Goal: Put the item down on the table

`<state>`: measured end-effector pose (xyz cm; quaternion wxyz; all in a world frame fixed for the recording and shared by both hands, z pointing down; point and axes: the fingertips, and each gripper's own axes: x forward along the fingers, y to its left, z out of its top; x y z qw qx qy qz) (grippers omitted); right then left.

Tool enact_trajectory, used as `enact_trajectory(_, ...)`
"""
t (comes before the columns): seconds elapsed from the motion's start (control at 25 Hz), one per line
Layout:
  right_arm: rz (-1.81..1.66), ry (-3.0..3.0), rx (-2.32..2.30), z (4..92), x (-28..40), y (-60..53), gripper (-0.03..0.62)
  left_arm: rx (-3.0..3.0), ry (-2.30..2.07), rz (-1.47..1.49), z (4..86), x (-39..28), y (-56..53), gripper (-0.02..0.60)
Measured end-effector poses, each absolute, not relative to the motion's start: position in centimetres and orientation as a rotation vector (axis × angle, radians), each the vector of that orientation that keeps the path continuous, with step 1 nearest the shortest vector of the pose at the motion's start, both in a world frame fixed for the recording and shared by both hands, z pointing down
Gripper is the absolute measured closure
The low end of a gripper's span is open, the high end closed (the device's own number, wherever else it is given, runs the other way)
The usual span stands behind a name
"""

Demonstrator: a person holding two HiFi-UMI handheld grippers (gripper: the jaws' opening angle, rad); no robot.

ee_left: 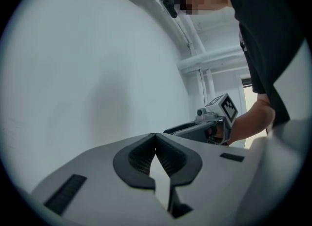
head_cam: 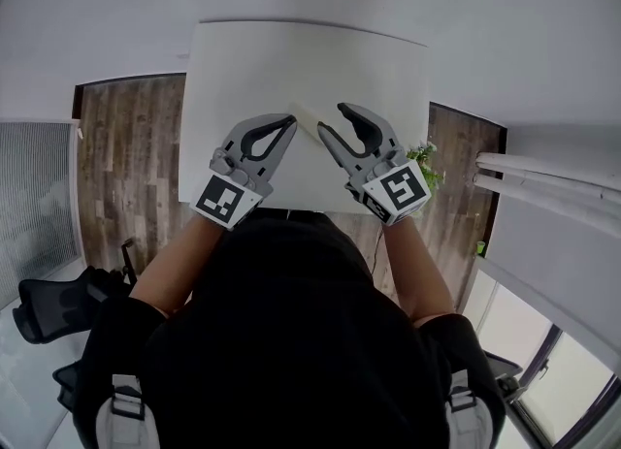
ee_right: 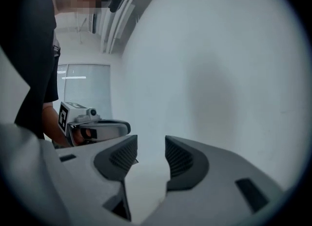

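A pale cream strip (head_cam: 307, 116) is over the white table (head_cam: 233, 79), between the two grippers. In the head view my left gripper (head_cam: 291, 120) has its jaws together, and the strip's near end sits at their tip. In the left gripper view those jaws (ee_left: 156, 136) meet with no gap at the tip. My right gripper (head_cam: 333, 119) is open just right of the strip, whose far end is by the nearer jaw. The right gripper view shows a plain gap between the jaws (ee_right: 151, 147), with only a small pale corner (ee_right: 137, 160) beside the left one.
The table's near edge (head_cam: 291, 210) runs just under both grippers, against the person's body. Wood floor (head_cam: 126, 156) lies on both sides of the table. A small green plant (head_cam: 425, 161) is at the table's right edge, and a dark chair (head_cam: 58, 306) stands at lower left.
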<state>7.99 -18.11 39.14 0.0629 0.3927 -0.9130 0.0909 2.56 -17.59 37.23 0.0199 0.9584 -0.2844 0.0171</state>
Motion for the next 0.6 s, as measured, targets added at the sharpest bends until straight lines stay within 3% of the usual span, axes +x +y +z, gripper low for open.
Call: enact_trajectory(0.6, 0.026, -2.829, 1.251, 32.5, 9.1, -14.1, 0.539, 3.012, -0.860, -0.013, 32.8, 4.7, -14.8, 0.588)
